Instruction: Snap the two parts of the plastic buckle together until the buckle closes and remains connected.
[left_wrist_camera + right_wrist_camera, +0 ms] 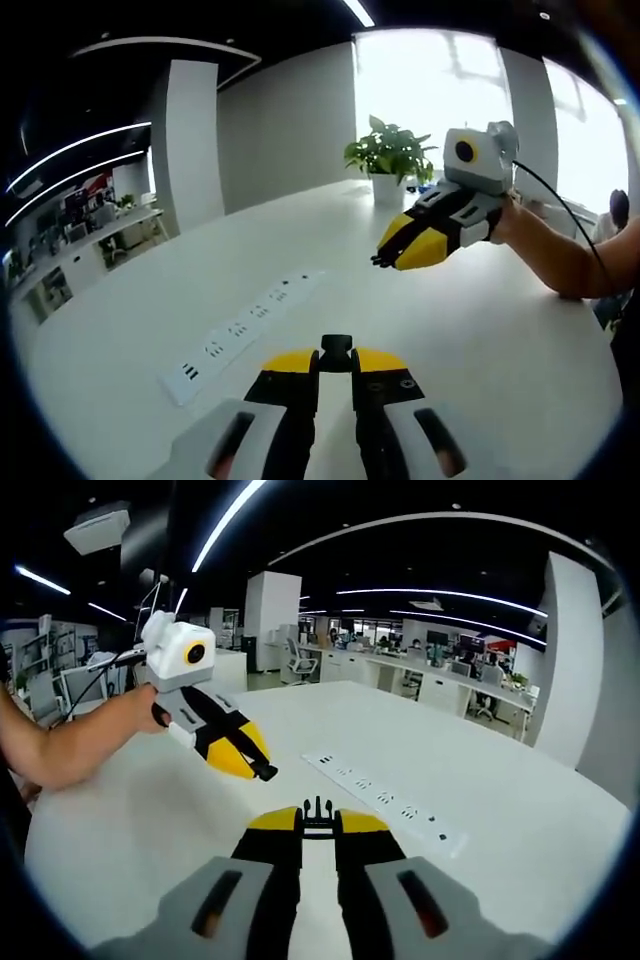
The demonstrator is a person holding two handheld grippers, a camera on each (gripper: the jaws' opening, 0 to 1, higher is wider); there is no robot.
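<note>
While both grippers hang above the white table (pixel 480 330), left gripper (pixel 336 352) clamps a socket half (pixel 336 347), right gripper (pixel 317 817) a pronged half (pixel 317 809)

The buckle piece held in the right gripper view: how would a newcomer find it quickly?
Start at the big white table. Go from the flush white socket strip toward the yellow-and-black tongs rising from the view's bottom. The small black buckle piece is pinched at their tips; its upright prongs set it apart from the smooth yellow tips beside it.

Both views face each other over the table (pixel 480 330)
</note>
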